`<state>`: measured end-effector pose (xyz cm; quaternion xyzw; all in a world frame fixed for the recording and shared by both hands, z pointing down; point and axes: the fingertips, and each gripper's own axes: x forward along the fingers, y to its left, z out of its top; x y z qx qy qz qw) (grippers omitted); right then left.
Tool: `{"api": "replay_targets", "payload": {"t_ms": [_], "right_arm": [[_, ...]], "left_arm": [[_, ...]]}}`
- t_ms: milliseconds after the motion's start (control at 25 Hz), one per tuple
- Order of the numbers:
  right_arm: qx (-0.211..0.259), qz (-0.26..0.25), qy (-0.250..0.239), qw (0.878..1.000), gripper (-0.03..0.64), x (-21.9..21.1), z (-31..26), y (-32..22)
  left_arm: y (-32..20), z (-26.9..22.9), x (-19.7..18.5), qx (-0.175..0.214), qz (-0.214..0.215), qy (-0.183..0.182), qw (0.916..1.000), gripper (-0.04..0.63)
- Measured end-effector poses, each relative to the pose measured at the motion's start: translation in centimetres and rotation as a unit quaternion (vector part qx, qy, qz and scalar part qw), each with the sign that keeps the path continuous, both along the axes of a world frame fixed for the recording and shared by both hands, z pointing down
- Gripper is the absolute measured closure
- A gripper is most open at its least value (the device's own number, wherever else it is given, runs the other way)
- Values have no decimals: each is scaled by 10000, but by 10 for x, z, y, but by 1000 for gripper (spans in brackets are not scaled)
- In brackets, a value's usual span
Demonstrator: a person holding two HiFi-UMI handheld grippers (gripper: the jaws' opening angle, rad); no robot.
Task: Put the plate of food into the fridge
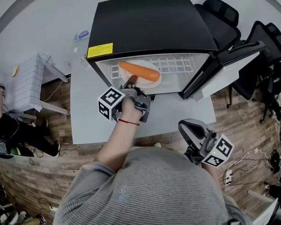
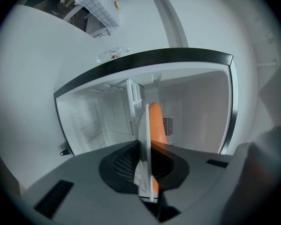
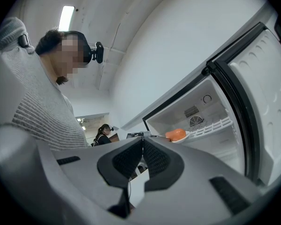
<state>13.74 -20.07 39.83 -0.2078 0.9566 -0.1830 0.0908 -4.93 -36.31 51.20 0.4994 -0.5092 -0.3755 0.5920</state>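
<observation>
Seen from the head view, a seated person [image 1: 9, 125] was at the 9 o'clock edge, with a small table [image 1: 30, 81] under a checked cloth toward 10 o'clock. A white platform [image 1: 86, 121] carried the black-topped fridge [image 1: 150, 25] at 12 o'clock, with a yellow label [image 1: 99, 50] on its top at the front left corner.

The left gripper [image 1: 130, 83] reached toward 12 o'clock into the fridge's opening. Its jaws stood a narrow way apart, clamped on the near rim of the white plate [image 1: 152, 82]. In the left gripper view the plate [image 2: 145, 139] appeared edge-on between the pads of the left gripper [image 2: 144, 165], with the carrot [image 2: 157, 121] on its right face.

The plate sat inside the opening at the front left of the wire shelf [image 1: 182, 64], and the orange carrot [image 1: 139, 71] lay across it from 10 to 4 o'clock. No view showed whether the plate's base rested on the shelf.

The door [image 1: 225, 62] stood swung open toward 3 o'clock, and office chairs [image 1: 225, 13] stood behind it at 1 to 2 o'clock.

The right gripper [image 1: 187, 126] hung at 4 o'clock, well apart from the fridge. In its own view the right gripper [image 3: 142, 146] had its jaws pressed together with nothing between them.
</observation>
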Motion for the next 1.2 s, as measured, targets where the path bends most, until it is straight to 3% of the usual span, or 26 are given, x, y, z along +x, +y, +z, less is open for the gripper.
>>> {"api": "replay_targets", "payload": {"t_ms": [560, 760, 1200], "right_arm": [[-52, -61, -55, 10000, 603, 16, 3, -5], [-58, -165, -89, 9998, 603, 14, 4, -5], [-129, -225, -118, 9996, 603, 14, 7, -6]], "left_arm": [[-7, -2, 1, -28, -538, -152, 9984, 561], [-5, -2, 4, -6, -426, -307, 9986, 552], [-10, -4, 26, -89, -337, 219, 9992, 534]]}}
